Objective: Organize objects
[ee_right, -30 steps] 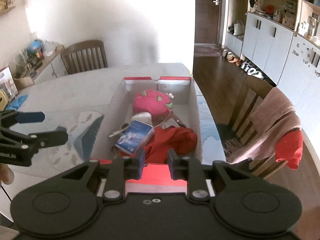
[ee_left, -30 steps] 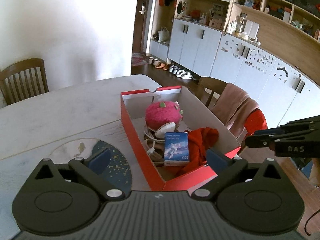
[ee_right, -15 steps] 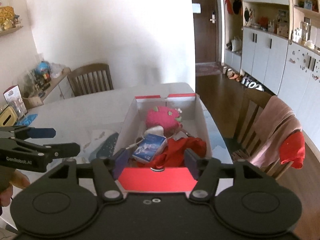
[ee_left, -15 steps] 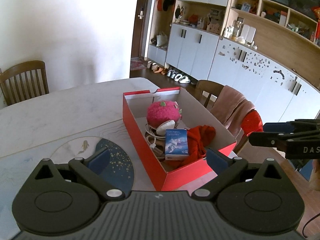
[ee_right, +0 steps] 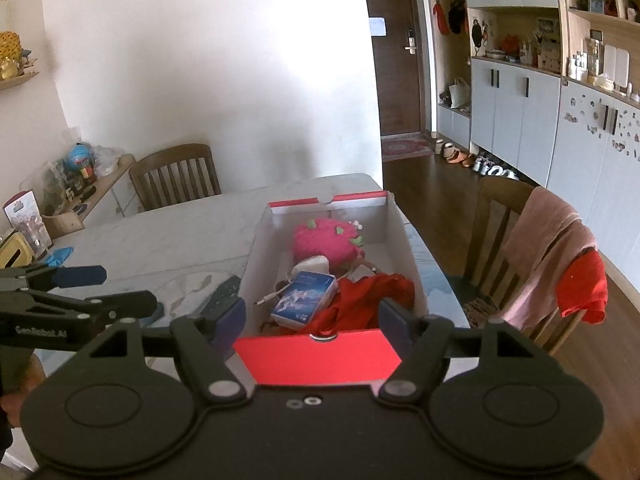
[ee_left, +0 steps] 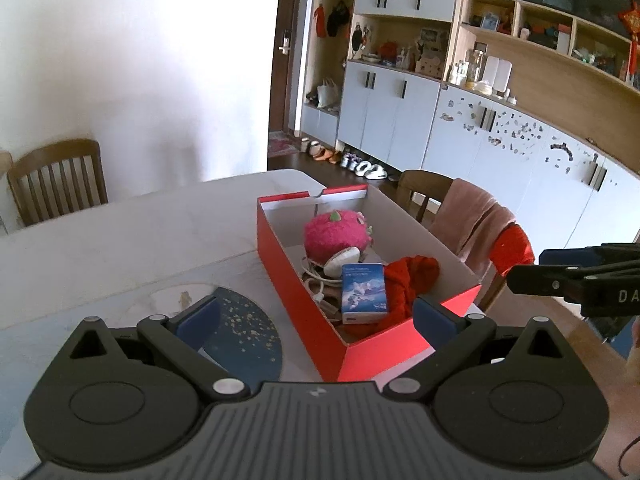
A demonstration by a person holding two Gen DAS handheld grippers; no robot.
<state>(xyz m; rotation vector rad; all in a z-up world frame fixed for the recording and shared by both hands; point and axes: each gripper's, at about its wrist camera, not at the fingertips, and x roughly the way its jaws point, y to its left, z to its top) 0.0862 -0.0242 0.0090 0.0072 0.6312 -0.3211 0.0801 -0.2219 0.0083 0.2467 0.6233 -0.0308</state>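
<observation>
A red shoebox [ee_left: 296,292] stands open on the white table [ee_left: 140,236]. Inside lie a pink plush [ee_left: 334,236], a white charger with cable [ee_left: 342,258], a blue tissue pack [ee_left: 364,292] and a red cloth [ee_left: 412,276]. The same box [ee_right: 316,356], plush [ee_right: 324,240], tissue pack [ee_right: 306,298] and red cloth [ee_right: 368,300] show in the right wrist view. My left gripper [ee_left: 316,316] is open and empty, held back above the box's near corner. My right gripper [ee_right: 312,318] is open and empty, above the box's near end.
A dark blue placemat [ee_left: 244,336] lies left of the box. Wooden chairs stand at the far side [ee_left: 56,180] and at the right, draped with pink and red cloths [ee_right: 552,256]. A sideboard with clutter [ee_right: 60,192] is at far left. Cabinets [ee_left: 440,112] line the wall.
My right gripper has opened wide, from nearly shut. Both grippers have pulled up and back from the box. The box contents have not moved.
</observation>
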